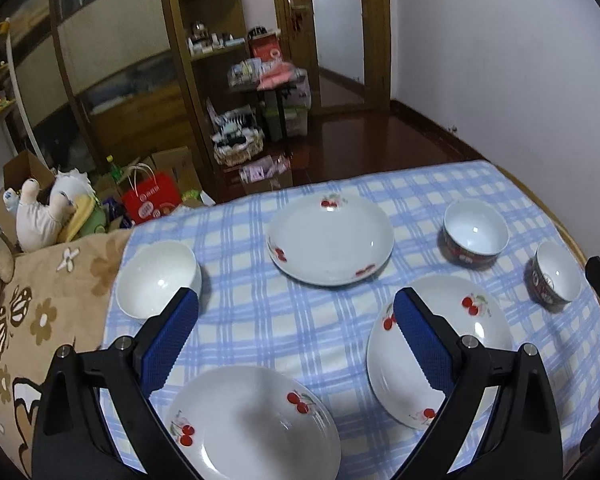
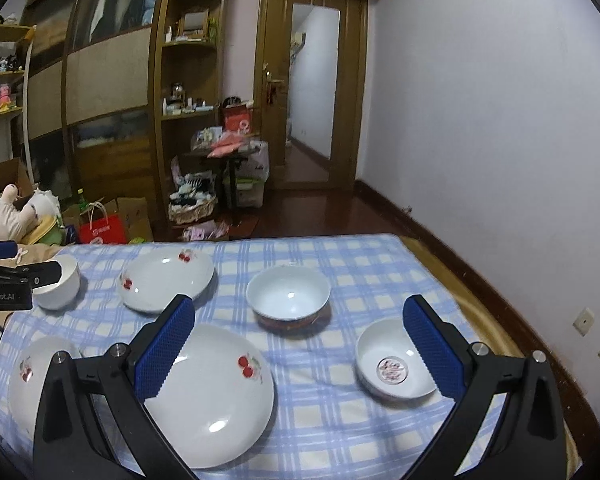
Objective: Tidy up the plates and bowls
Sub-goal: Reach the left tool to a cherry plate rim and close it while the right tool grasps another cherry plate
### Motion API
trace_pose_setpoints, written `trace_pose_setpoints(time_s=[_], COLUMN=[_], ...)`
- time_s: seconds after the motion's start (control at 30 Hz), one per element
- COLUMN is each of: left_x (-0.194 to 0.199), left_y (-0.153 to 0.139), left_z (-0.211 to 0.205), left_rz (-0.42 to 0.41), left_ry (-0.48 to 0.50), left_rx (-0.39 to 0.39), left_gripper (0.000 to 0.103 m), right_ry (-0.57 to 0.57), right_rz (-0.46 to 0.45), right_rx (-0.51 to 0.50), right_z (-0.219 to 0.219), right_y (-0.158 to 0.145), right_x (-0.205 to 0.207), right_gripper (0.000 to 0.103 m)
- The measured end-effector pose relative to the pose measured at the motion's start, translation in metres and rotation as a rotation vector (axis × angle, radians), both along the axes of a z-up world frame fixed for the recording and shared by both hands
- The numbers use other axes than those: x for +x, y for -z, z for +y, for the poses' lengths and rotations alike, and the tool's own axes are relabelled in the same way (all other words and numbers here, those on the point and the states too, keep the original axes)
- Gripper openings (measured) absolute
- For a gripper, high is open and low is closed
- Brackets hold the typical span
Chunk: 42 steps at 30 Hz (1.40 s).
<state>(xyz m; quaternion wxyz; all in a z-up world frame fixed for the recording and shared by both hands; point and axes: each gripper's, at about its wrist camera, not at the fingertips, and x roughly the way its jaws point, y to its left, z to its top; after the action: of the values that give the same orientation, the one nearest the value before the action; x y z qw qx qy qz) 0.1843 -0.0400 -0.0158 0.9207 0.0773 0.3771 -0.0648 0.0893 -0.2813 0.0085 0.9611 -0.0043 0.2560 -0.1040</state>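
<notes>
Three white cherry-print plates lie on a blue checked cloth: a far plate [image 1: 330, 238] [image 2: 166, 280], a right plate [image 1: 440, 350] [image 2: 216, 392] and a near-left plate [image 1: 252, 424] [image 2: 32, 376]. A plain white bowl [image 1: 158, 278] [image 2: 60, 286] sits at the left. A dark-sided bowl [image 1: 475, 234] [image 2: 289, 298] and a smaller bowl [image 1: 556, 274] [image 2: 394, 364] sit at the right. My left gripper [image 1: 296, 312] is open and empty above the near plates. My right gripper [image 2: 298, 314] is open and empty between the right plate and the smaller bowl.
The blue checked cloth [image 1: 284, 320] covers a table whose edge runs near the wall at the right. A brown flowered blanket [image 1: 40, 320] and stuffed toys [image 1: 40, 212] lie at the left. Shelves, boxes and a red bag [image 1: 150, 196] stand beyond.
</notes>
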Motion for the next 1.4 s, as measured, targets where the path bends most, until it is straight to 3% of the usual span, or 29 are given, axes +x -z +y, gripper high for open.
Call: trace_pose_setpoints(time_s=[0.33,0.6,0.77,0.9,1.07,1.17,1.3,1.4], left_x=[0.014,0.029,0.038,0.041,0.042,0.04,0.04,0.04], left_y=[0.032,0.064,0.088,0.105,0.117,0.121,0.13,0.136], left_z=[-0.013,-0.021,-0.024,-0.026,-0.032,-0.035,-0.04,-0.042], left_rz=[0.08,0.16,0.262,0.312,0.309,0.302,0.334,0.366], left_ry=[0.023,0.029,0.034,0.033,0.042,0.053,0.069,0.083], left_rx=[0.043,0.075,0.053,0.068,0.102,0.11,0.118,0.076], left_gripper=[0.097,0.097,0.097,0.097,0.097,0.096,0.073,0.058], right_ry=[-0.023,-0.03,-0.057,-0.043,-0.033,-0.036,-0.035,-0.047], right_rz=[0.104,0.167,0.223,0.263,0.323,0.348,0.383,0.402], right_rx=[0.051,0.163,0.198,0.198,0.212,0.234,0.259,0.285], right_z=[-0.007,-0.015,-0.01,-0.008,-0.01,-0.013,-0.016,-0.018], right_y=[0.036,0.061,0.077,0.09,0.106,0.114,0.121,0.125], right_x=[0.016,0.03,0.037,0.042,0.048,0.051,0.054,0.056], right_gripper=[0.103,0.103,0.102,0.092,0.078,0.06,0.047,0.033])
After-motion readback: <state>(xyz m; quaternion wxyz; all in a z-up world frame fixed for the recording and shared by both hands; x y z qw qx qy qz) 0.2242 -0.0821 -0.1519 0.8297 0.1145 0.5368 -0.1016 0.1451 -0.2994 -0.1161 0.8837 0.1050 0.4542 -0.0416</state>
